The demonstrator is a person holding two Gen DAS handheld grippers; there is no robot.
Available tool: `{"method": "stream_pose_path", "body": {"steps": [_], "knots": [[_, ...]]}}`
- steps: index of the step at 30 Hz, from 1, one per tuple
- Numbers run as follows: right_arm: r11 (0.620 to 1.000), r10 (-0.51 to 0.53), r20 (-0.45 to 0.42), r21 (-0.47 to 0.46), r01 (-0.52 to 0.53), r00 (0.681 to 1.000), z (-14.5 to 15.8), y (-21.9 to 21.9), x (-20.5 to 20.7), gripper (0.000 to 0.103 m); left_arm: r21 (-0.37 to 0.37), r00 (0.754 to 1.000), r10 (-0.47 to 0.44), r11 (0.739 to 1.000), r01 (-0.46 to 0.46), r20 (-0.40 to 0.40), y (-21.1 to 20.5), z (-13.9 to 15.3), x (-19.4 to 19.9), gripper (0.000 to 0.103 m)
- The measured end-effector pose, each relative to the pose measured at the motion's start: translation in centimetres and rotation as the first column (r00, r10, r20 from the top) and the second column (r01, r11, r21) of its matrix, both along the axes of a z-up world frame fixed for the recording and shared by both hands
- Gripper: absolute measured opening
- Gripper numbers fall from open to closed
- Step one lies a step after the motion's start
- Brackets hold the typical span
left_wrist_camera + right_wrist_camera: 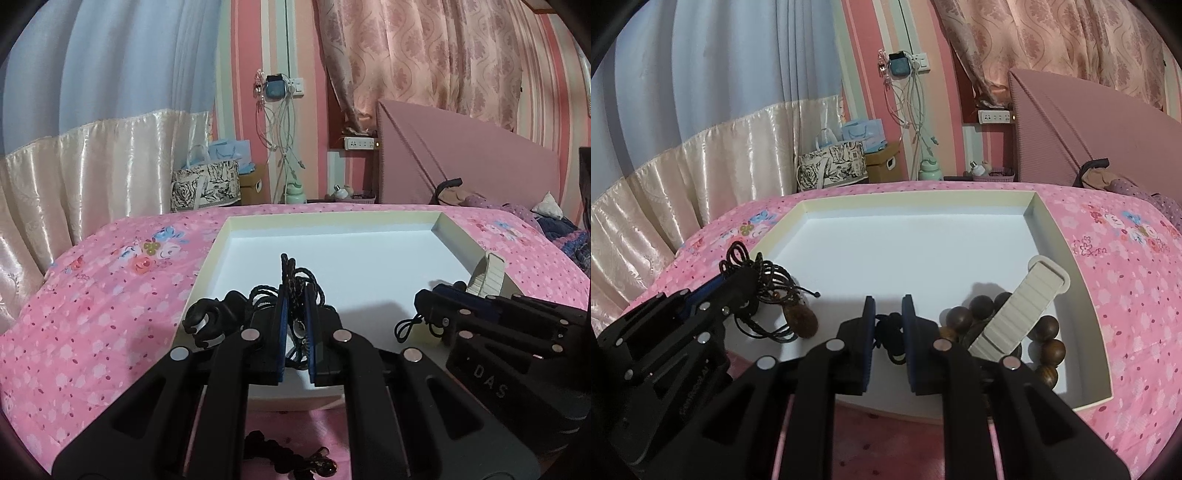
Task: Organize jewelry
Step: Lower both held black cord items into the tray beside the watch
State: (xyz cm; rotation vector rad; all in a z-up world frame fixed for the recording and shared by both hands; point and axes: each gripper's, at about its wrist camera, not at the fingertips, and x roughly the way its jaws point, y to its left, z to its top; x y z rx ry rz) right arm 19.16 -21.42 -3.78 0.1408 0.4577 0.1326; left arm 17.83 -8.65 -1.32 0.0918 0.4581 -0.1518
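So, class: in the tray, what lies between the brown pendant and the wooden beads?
In the right wrist view, between pendant and beads sits the right hand-held gripper, shut on a black cord.

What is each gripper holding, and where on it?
Left gripper: bundled black cord necklace, clamped across its coils. Right gripper: a black cord's knotted part.

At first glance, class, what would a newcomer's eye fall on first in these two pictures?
Two black grippers over a shallow white tray on a pink floral bedspread. The left gripper pinches a tangle of black cord; the right gripper pinches one cord end. Dark wooden beads and a cream strap lie in the tray's right part.
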Motion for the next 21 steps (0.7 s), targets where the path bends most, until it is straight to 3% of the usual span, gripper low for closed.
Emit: {"method": "stream_pose_path", "body": {"steps": [7,21], "knots": [[1.0,-0.004,0.001,0.01,0.004,1.0,0.04,-0.24,0.04,0.015,-0.004,0.999,0.02,1.0,-0.019,0.027,0.16,0.07,-0.55,0.006],[1.0,-0.003,0.0,0.009,0.003,1.0,-0.1,-0.31,-0.29,0.015,-0.021,1.0,0.017,1.0,-0.017,-0.003,0.51,0.07,-0.2,0.007]]}}
